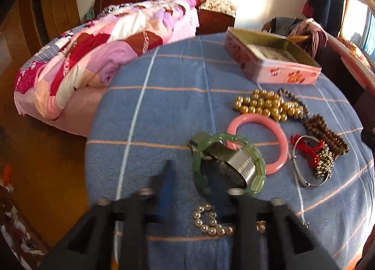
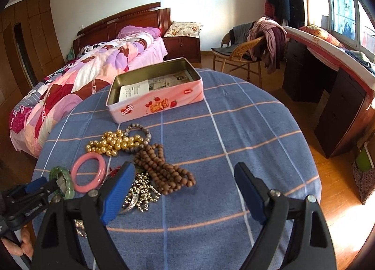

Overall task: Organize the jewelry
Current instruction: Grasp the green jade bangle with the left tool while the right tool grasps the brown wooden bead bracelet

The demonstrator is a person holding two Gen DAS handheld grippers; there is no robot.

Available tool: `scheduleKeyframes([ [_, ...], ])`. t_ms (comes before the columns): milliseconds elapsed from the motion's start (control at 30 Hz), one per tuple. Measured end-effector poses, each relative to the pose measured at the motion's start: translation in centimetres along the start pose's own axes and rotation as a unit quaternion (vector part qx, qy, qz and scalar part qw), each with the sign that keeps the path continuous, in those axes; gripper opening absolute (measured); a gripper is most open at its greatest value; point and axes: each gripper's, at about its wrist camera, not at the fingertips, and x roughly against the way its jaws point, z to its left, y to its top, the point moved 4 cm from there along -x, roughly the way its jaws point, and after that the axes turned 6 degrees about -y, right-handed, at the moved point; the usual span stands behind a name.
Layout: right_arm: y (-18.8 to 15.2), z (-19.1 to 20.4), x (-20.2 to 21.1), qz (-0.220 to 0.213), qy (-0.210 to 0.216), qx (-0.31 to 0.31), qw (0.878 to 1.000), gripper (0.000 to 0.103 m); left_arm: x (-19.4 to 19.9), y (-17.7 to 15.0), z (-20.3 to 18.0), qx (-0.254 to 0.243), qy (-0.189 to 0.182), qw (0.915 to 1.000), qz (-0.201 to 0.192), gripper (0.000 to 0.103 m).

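Note:
Jewelry lies on a round table with a blue checked cloth (image 2: 234, 134). An open pink tin (image 2: 154, 92) stands at the back, paper inside. In the left wrist view my left gripper (image 1: 189, 176) is open, one blue finger (image 1: 166, 190) left of a green bangle (image 1: 199, 160) that has a silver mesh band (image 1: 236, 164) lying through it; the other finger sits inside the bangle. Beside it lie a pink bangle (image 1: 279, 143), gold beads (image 1: 264, 103), brown beads (image 1: 325, 131) and a silver bead string (image 1: 211, 220). My right gripper (image 2: 185, 176) is open and empty above the cloth.
A bed with a pink quilt (image 2: 77, 82) stands to the left. A wicker chair with clothes (image 2: 248, 47) and a dark desk (image 2: 332, 106) stand to the right. A thin silver bangle with red thread (image 1: 302, 153) lies by the brown beads.

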Motion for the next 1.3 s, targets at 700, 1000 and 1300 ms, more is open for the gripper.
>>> scheduleKeyframes([
  [700,1.4,-1.3,-1.1,0.015,0.003,-0.029,0.999,0.084,5.7,5.1,-1.8,-0.042,0.008,0.995,-0.09,0.005],
  [1000,0.7,-3.1,-2.9,0.052,0.01,-0.037,0.998,0.059,8.3,7.2,-4.9,-0.057,-0.129,0.9785,-0.15,0.005],
  [1300,-0.1,0.4,-5.4,0.08,0.057,0.023,0.995,0.057,5.3,7.3,-6.3,-0.055,-0.131,0.9834,-0.113,0.005],
])
